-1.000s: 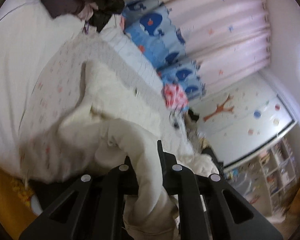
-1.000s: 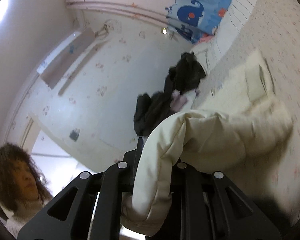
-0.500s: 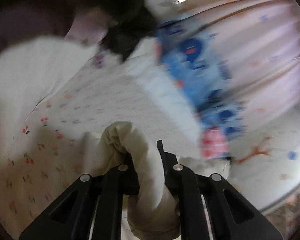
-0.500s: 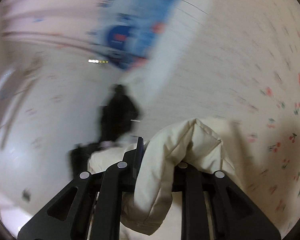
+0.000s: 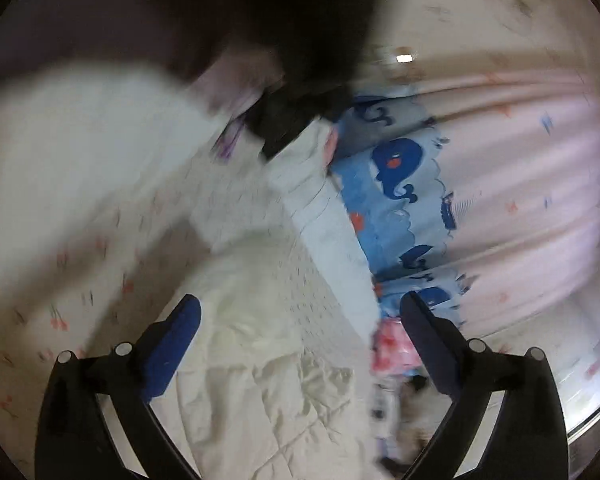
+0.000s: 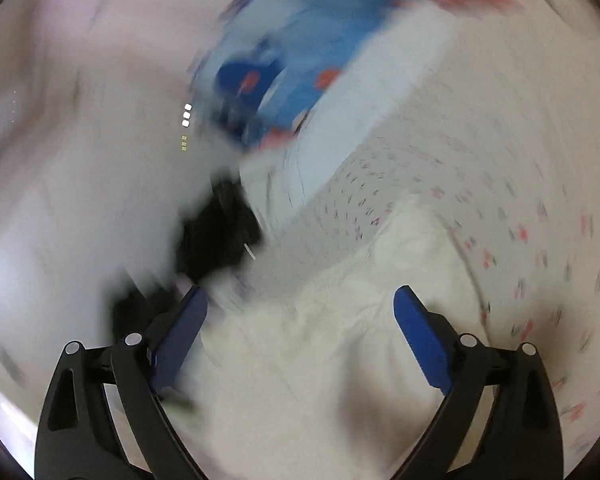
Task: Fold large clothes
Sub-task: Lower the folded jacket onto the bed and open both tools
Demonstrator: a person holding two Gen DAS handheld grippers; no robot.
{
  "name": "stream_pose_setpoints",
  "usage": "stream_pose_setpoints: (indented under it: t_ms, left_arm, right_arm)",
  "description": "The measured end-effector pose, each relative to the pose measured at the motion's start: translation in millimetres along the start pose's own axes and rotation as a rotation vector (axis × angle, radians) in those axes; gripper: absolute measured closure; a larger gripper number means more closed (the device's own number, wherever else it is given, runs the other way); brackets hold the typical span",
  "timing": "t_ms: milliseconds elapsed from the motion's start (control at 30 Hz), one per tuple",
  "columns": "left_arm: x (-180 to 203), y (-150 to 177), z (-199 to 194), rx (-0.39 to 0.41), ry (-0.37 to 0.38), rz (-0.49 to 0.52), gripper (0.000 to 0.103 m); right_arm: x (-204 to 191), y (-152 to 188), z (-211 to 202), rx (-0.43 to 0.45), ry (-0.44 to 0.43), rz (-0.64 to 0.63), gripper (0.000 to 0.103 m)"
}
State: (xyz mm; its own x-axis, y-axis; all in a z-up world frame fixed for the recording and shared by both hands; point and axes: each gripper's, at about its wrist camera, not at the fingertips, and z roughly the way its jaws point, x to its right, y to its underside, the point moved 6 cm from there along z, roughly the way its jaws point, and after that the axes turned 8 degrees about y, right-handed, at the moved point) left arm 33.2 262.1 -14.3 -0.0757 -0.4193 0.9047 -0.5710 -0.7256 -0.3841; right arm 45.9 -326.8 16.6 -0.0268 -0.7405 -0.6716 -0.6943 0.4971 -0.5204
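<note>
One cream-white quilted puffy garment lies crumpled on the white bedspread with small red cherry print, directly under both tools; in the right wrist view the same garment fills the lower centre, its far edge a soft ridge against the printed cover. Left gripper spread wide, two black fingers with blue pads, nothing between them, cloth below the gap; contact with the cloth can't be judged. Right gripper also spread wide, two blue-padded fingers, empty, garment below the gap. Open bedspread runs left of the garment in the left view and right and up in the right view. Bed's far edge: one pale blue-white striped band of bedding runs diagonally along it, seen again, blurred, in the right view. Beyond that edge one light-blue fabric with dark-blue whale print, then one pink pleated curtain with small star marks. One pile of dark black clothing sits at the bed's upper end, touching a lilac piece; right view shows a dark pile just left of the garment. One pink-red patterned bundle beside the bed edge near the left tool's right finger. Both views heavily motion-blurred, the right one worst; finer detail unreadable.
</note>
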Motion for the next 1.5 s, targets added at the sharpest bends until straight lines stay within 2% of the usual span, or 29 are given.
stream_pose_setpoints:
  t_ms: [33,100,167,233,267,300,333,367,400,467,500,567,633,667,700,767,833,900,933,1000,1067,1133,1167,1200,1233,1300,1333,1400,1500]
  left_arm:
    - [21.2,8.8,2.4,-0.006,-0.012,0.097,0.008]
    - [64.0,43.9,30.7,-0.102,0.002,0.29,0.008]
    - [98.0,103.4,71.3,-0.267,0.025,0.474,0.008]
    - [113.8,160.5,113.7,-0.407,0.025,0.63,0.008]
    - [114.3,176.9,132.3,-0.448,0.009,0.668,0.008]
    - [106.7,190.8,156.2,-0.496,-0.037,0.687,0.008]
    - [92.1,196.8,177.4,-0.52,-0.105,0.683,0.008]
    - [74.8,196.5,194.7,-0.527,-0.179,0.663,0.008]
    - [45.7,192.9,215.7,-0.543,-0.277,0.616,0.008]
    - [22.3,186.6,230.3,-0.549,-0.31,0.537,0.009]
    - [20.9,183.7,232.3,-0.554,-0.322,0.507,0.01]
    - [36.0,173.0,222.1,-0.527,-0.298,0.477,0.01]
    - [47.5,163.7,208.3,-0.462,-0.315,0.54,0.009]
    - [42.9,157.9,205.7,-0.448,-0.335,0.56,0.009]
    - [28.9,154.8,209.0,-0.453,-0.352,0.547,0.009]
    - [3.7,156.1,217.0,-0.473,-0.346,0.474,0.009]
    - [2.2,160.0,225.4,-0.495,-0.406,0.526,0.009]
    - [11.4,162.6,220.4,-0.521,-0.422,0.547,0.009]
    - [18.3,159.4,208.6,-0.521,-0.406,0.532,0.009]
    - [37.2,146.0,173.2,-0.454,-0.357,0.53,0.009]
    - [49.0,135.6,126.6,-0.363,-0.363,0.572,0.008]
    - [34.1,126.7,91.9,-0.292,-0.4,0.562,0.007]
    - [12.3,126.9,86.0,-0.304,-0.433,0.525,0.007]
    - [-15.0,132.7,90.0,-0.368,-0.471,0.501,0.007]
    - [-31.8,141.5,94.1,-0.423,-0.48,0.519,0.007]
    - [-21.3,151.3,83.6,-0.41,-0.516,0.583,0.007]
    - [-11.4,154.3,76.6,-0.409,-0.502,0.575,0.007]
    - [21.1,161.9,51.5,-0.382,-0.397,0.56,0.007]
    - [51.2,173.7,2.5,-0.306,-0.344,0.597,0.007]
  right_arm:
    - [-27.6,12.9,14.6,-0.042,0.059,-0.149,0.012]
    - [-58.8,34.7,44.6,-0.124,0.115,-0.304,0.012]
    - [-84.8,52.0,90.6,-0.202,0.189,-0.421,0.012]
    - [-92.5,67.4,120.0,-0.241,0.259,-0.498,0.012]
    - [-90.7,71.4,145.2,-0.274,0.344,-0.546,0.012]
    - [-84.0,72.7,168.0,-0.291,0.416,-0.578,0.012]
    - [-73.9,74.8,180.2,-0.301,0.453,-0.583,0.012]
    - [-54.8,76.0,198.3,-0.321,0.493,-0.552,0.012]
    - [-42.3,73.4,209.6,-0.338,0.491,-0.5,0.012]
    - [-23.0,60.8,218.3,-0.357,0.46,-0.374,0.013]
    - [-22.5,56.9,219.1,-0.36,0.459,-0.359,0.014]
    - [-31.6,42.7,212.0,-0.306,0.449,-0.371,0.014]
    - [-33.1,36.6,203.0,-0.239,0.472,-0.434,0.014]
    - [-24.9,36.3,206.8,-0.246,0.5,-0.427,0.014]
    - [-15.3,40.7,211.5,-0.287,0.493,-0.379,0.013]
    - [-4.1,44.1,225.9,-0.322,0.484,-0.336,0.011]
    - [-8.0,46.8,231.8,-0.354,0.53,-0.387,0.01]
    - [-10.7,45.6,222.8,-0.359,0.523,-0.39,0.01]
    - [-15.6,43.4,211.7,-0.343,0.509,-0.376,0.01]
    - [-34.5,41.1,175.1,-0.253,0.464,-0.376,0.01]
    - [-44.8,45.3,130.0,-0.154,0.473,-0.431,0.01]
    - [-33.6,53.7,106.2,-0.113,0.517,-0.45,0.007]
    - [-14.4,62.7,106.3,-0.138,0.556,-0.434,0.007]
    - [7.4,75.7,118.0,-0.216,0.58,-0.432,0.007]
    - [16.1,82.4,122.3,-0.229,0.537,-0.43,0.007]
    - [10.6,81.9,115.4,-0.202,0.536,-0.417,0.007]
    - [4.2,80.7,112.6,-0.201,0.549,-0.418,0.007]
    - [-15.3,80.8,88.3,-0.137,0.507,-0.398,0.007]
    - [-40.0,95.6,35.9,-0.025,0.486,-0.427,0.007]
